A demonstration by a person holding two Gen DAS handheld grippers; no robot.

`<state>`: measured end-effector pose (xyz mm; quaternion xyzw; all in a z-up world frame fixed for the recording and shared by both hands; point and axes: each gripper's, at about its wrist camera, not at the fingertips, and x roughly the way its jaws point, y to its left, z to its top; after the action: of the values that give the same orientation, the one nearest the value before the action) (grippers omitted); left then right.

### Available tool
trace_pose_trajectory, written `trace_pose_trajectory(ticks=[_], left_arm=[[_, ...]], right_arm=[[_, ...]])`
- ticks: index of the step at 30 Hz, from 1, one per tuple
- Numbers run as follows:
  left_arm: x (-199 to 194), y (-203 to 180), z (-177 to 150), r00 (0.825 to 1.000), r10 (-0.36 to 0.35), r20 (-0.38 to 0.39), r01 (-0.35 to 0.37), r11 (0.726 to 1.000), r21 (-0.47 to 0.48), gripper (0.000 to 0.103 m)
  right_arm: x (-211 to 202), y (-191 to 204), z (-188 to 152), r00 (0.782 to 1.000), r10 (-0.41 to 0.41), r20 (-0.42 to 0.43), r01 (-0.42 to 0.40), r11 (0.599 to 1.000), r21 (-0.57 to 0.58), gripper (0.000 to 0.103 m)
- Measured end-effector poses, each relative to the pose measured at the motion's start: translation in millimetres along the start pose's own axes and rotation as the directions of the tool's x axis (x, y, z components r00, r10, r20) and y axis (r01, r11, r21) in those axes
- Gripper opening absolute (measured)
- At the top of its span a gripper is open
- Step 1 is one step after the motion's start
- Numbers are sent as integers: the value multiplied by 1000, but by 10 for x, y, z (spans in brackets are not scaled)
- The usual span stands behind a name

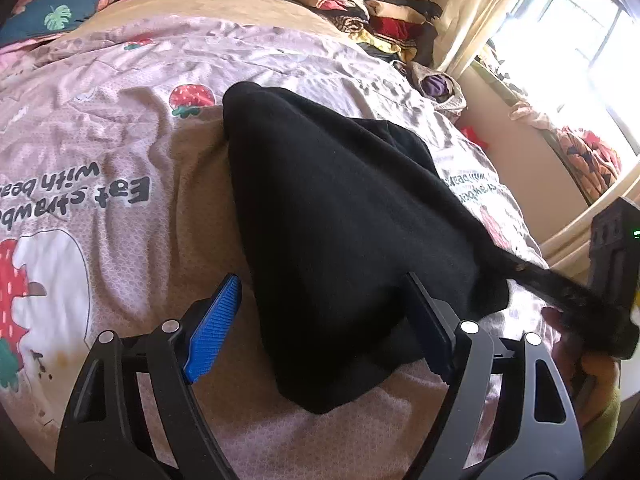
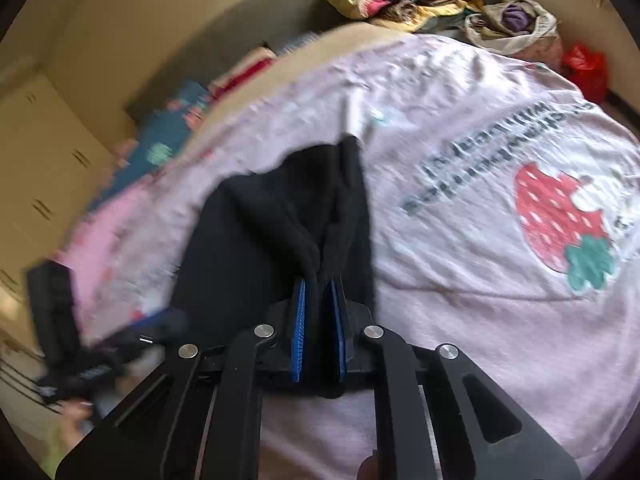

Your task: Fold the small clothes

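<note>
A black knitted garment [image 1: 340,208] lies spread on the pink strawberry-print bed cover [image 1: 120,140]. My left gripper [image 1: 320,280] stands open astride its near end. The blue left pad [image 1: 216,328] is clear of the cloth, and the right finger [image 1: 428,320] rests against it. One corner of the garment is pulled into a taut strip [image 1: 560,292] running to the lower right. In the right wrist view my right gripper [image 2: 318,282] is shut on a bunched edge of the black garment [image 2: 260,248], which fans out ahead over the bed cover [image 2: 480,320].
Piles of folded clothes [image 1: 360,4] line the far edge of the bed, with a cloth bag [image 1: 440,88] of clothes beside them. A bright window [image 1: 580,40] is at the right. Pale cupboards [image 2: 40,160] stand at the left, and a red bag [image 2: 584,68] sits beyond the bed.
</note>
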<state>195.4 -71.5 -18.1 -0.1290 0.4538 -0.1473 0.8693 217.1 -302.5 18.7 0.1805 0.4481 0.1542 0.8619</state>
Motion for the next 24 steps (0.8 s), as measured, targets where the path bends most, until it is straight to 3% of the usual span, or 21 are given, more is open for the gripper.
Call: trace_pose_trajectory(ticks=[2,3,4,8,10,16,18,24], left_arm=[[-9,2,-18,1000,9,1,-9,1000,9,73],[-14,-8,-25,1000,15,2,-15,1000,15,73],[-18,-9,-29,1000,17,1,-17,1000,15,73],[-68,-39,-48,1000,22,3,-22,999,26,74],[-98,-48,-60,1000,22,3,-22,999,29,75],[-235,-77,-84,999,28,17,-29,999,32,85],[-293,-93,-97,999,30,21,-31,999,37,93],[-492,-128,-164,999,36,35,-38,998,47,93]], right_arm=[[29,9,-49,999,-26,-22,25,1000,-14,20],[33,23,-70,999,-41,-31,41,999,-25,34],[28,32,-87,998,-55,-33,54,998,-34,41],[-66,113,-167,993,-114,3,114,991,-74,53],[-126,155,-204,992,-127,25,129,988,-89,67],[-351,248,-301,984,-155,83,164,980,-113,84],[-426,278,-328,982,-160,102,172,978,-115,91],[-679,368,-457,976,-155,156,174,978,-118,96]])
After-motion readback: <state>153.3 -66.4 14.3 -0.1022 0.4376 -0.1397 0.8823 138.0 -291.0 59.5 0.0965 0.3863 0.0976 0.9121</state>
